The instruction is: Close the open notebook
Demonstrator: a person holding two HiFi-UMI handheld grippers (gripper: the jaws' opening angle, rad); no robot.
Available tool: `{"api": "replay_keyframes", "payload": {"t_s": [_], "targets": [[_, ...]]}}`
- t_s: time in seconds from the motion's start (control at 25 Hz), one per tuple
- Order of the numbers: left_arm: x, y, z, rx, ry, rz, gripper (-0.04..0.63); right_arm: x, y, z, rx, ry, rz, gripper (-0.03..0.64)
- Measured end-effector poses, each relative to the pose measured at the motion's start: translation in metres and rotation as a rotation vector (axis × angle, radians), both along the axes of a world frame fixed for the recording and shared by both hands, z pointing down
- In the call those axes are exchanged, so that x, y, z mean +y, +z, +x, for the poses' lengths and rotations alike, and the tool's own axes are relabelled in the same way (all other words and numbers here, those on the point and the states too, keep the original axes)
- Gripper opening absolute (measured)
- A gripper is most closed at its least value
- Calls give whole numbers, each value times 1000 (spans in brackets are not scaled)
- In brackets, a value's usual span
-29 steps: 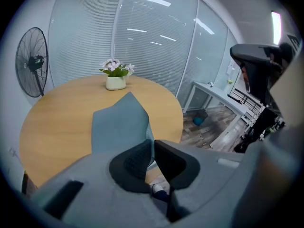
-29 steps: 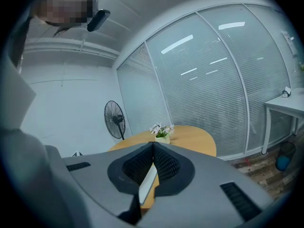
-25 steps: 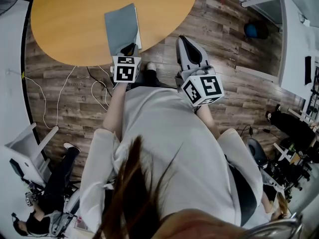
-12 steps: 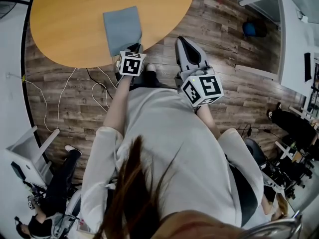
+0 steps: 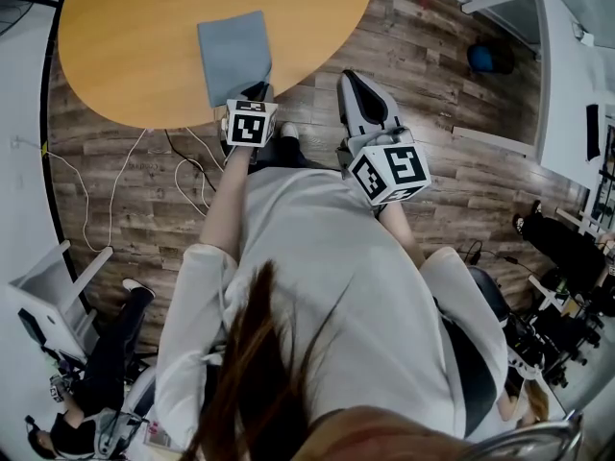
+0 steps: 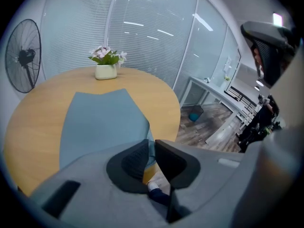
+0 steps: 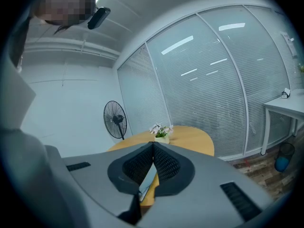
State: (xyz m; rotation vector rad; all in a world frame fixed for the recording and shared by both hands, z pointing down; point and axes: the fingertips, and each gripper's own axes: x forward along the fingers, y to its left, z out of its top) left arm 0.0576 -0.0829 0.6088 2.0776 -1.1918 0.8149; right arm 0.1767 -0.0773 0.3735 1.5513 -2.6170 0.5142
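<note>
Left gripper (image 6: 150, 142): jaws a thin slit apart, clamping nothing. The near corner of the notebook (image 6: 102, 122) shows through the slit. In the head view its marker cube (image 5: 248, 123) hides most of the jaws.
Right gripper (image 7: 153, 146): jaws together and empty, held beside the round table (image 7: 190, 136). Its own body blocks most of the tabletop.
Notebook: closed and flat on the table, grey-blue cover up. A second ago the cover stood tilted up at the left gripper; half a second ago it already lay flat.
Pot (image 6: 106, 71): white, at the table's far side, holding a small flowering plant (image 6: 108, 56). The head view does not show it.
</note>
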Motion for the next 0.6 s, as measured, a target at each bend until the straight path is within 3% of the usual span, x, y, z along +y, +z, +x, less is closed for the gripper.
{"api": "replay_keyframes", "payload": {"t_s": [0.16,0.4,0.6], "targets": [[-1,-19,-4,31,-12,45,74,-2,-1,0,-4,-9,2,3],[4,-36,-4,62,0,91,174,-3,-1,-3,-5,-23,5,3],[3,-52,-9,74,-38,155,198,-5,-2,-2,-6,-28,5,3]]}}
